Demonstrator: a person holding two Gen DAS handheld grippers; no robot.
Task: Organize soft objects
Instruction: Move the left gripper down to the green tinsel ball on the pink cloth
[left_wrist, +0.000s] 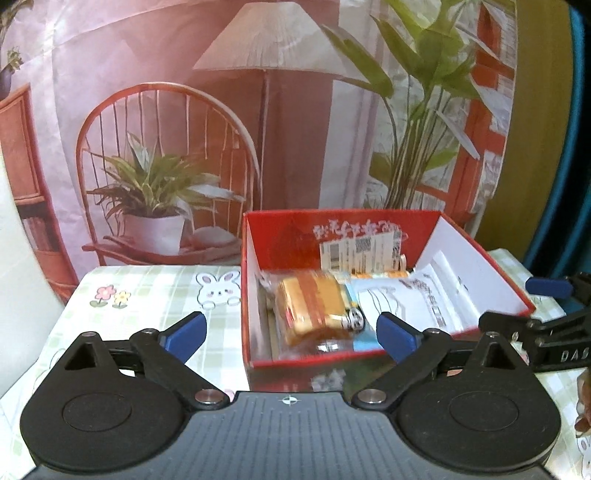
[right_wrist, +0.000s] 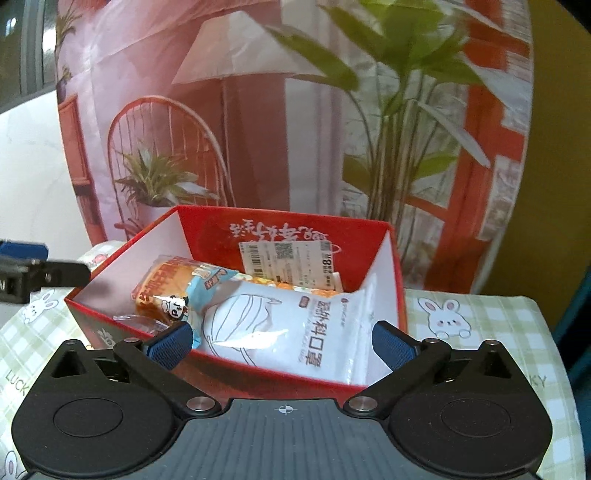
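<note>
Red cardboard box sits just ahead of both our claws, already holding the soft packs: a wrapped orange cake and a white face-mask pouch. We judge this a release-and-retreat step. To do it well, we should keep the fingers clear of the box's rim and not snag the pouch. Our left gripper is spread wide and empty, tilted down toward the cake. Our right gripper is likewise wide and empty, angled down over the pouch at the box's near wall.
</note>
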